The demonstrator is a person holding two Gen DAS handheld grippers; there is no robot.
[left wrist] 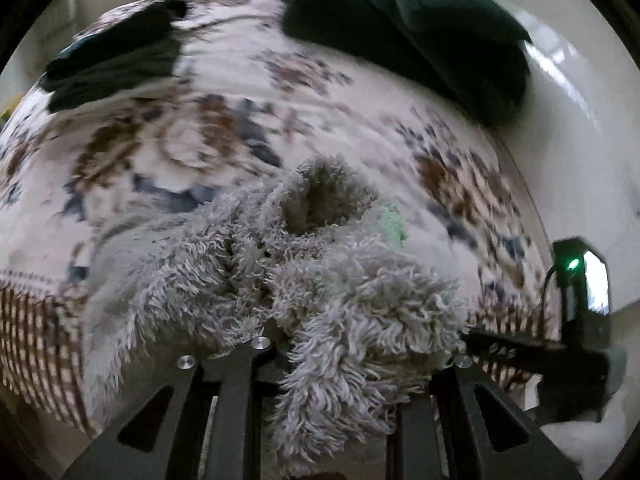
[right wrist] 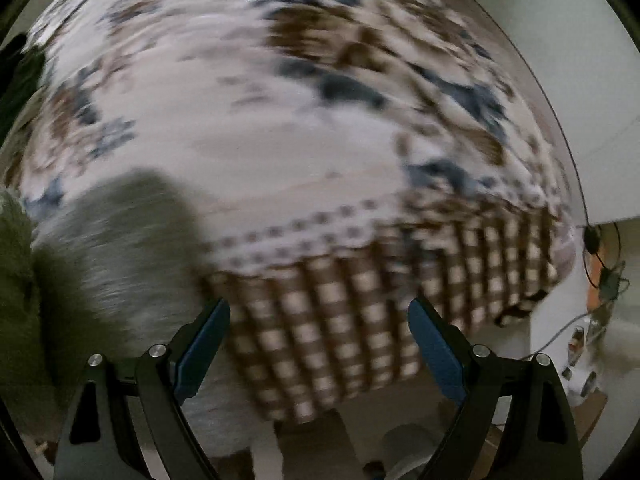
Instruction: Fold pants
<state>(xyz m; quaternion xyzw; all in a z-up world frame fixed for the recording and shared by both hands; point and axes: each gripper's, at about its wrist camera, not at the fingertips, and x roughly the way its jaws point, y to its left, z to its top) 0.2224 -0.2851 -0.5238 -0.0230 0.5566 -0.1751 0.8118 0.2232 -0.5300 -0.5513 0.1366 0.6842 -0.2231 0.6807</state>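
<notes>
The fluffy grey pants [left wrist: 320, 264] lie bunched on the flowered bed cover [left wrist: 224, 92], with one leg opening gaping at the top of the heap. My left gripper [left wrist: 340, 360] is shut on a fold of the shaggy fabric, which spills over its jaws and hides the fingertips. In the right wrist view the pants [right wrist: 112, 248] are a blurred grey mass at the lower left. My right gripper [right wrist: 320, 340] stands open over the checked border of the cover [right wrist: 360, 320], its blue pads [right wrist: 204, 348] wide apart with nothing between them. The right gripper's body [left wrist: 580, 300] shows at the right edge of the left wrist view.
A dark folded garment [left wrist: 116, 60] lies at the far left of the bed and a dark green cushion [left wrist: 408, 32] at the far right against the white wall. Beyond the bed's edge there are cables and small items on the floor [right wrist: 600, 280].
</notes>
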